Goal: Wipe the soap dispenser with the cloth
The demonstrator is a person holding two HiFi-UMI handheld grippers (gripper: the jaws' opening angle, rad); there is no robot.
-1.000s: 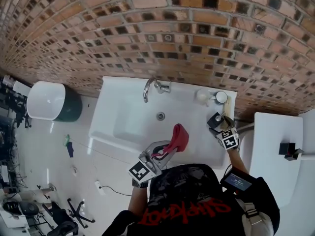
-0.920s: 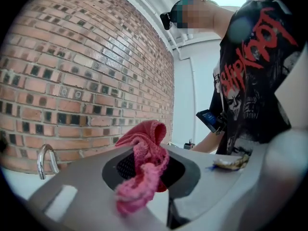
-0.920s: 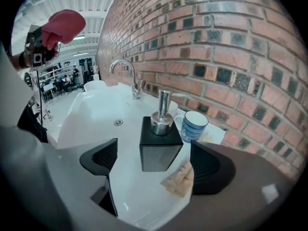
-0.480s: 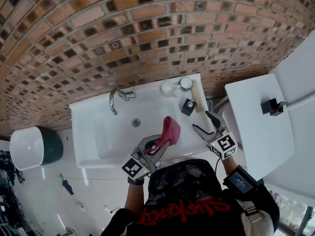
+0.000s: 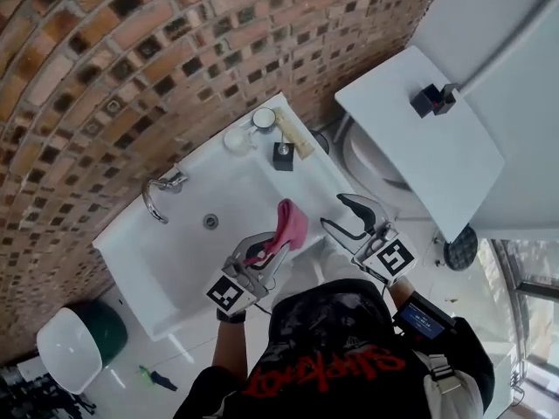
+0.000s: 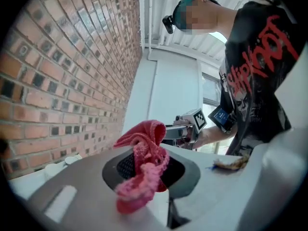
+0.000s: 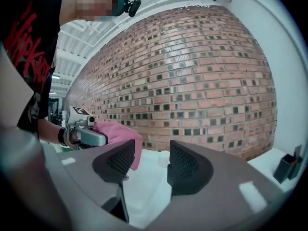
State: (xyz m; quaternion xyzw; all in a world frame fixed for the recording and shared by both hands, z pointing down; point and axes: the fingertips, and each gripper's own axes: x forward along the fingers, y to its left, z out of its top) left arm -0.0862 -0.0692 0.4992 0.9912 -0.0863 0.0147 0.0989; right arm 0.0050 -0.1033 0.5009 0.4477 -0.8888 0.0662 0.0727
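My left tongs (image 5: 267, 248) pinch the red cloth (image 5: 291, 223). My right tongs (image 5: 333, 214), empty and half spread, have just been narrowing after leaving the soap dispenser (image 5: 282, 155), which stands alone on the sink's (image 5: 175, 260) back rim. Wiping likely needs it steadied again.

- My left gripper (image 5: 273, 246) is clamped on the pink cloth (image 6: 143, 150), which bunches between the pads and spills out above and below them.
- It points about level, out ahead of my chest.
- My right gripper (image 5: 333, 210) is held up beside it but apart from it, angled in toward the left one so the two partly face each other.
- Its jaws stand partly apart with nothing between them, and they have just been closing.
- Both forearms (image 5: 229, 349) are bent and tucked close in front of my chest.
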